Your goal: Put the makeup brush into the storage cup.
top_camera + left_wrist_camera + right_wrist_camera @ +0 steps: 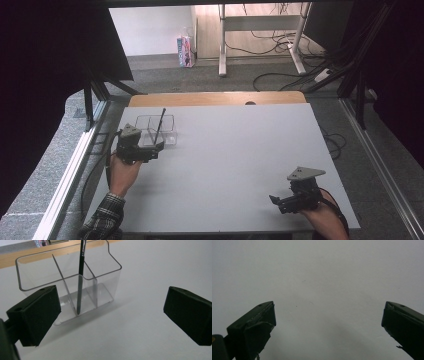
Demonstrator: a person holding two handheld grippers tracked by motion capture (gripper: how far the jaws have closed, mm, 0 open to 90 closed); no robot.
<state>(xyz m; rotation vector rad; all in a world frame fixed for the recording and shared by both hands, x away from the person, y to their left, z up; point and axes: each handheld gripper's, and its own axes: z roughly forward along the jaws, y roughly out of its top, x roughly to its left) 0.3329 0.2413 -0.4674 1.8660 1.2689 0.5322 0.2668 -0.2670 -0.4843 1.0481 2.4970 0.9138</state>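
Note:
A clear plastic organizer (167, 121) (107, 267) with several compartments stands on the white table's far left. A thin black pen (160, 125) (80, 277) leans upright in one of its front compartments. My left gripper (152, 150) (110, 315) sits just in front of the organizer, open, with nothing between its jaws. My right gripper (280, 202) (328, 325) rests near the table's front right corner, open over bare tabletop.
The white table (240, 150) has a wooden strip (215, 98) along its far edge. Black frame posts stand at both sides. Beyond the table are a desk's legs (222, 45), cables on the floor and a small carton (185, 51).

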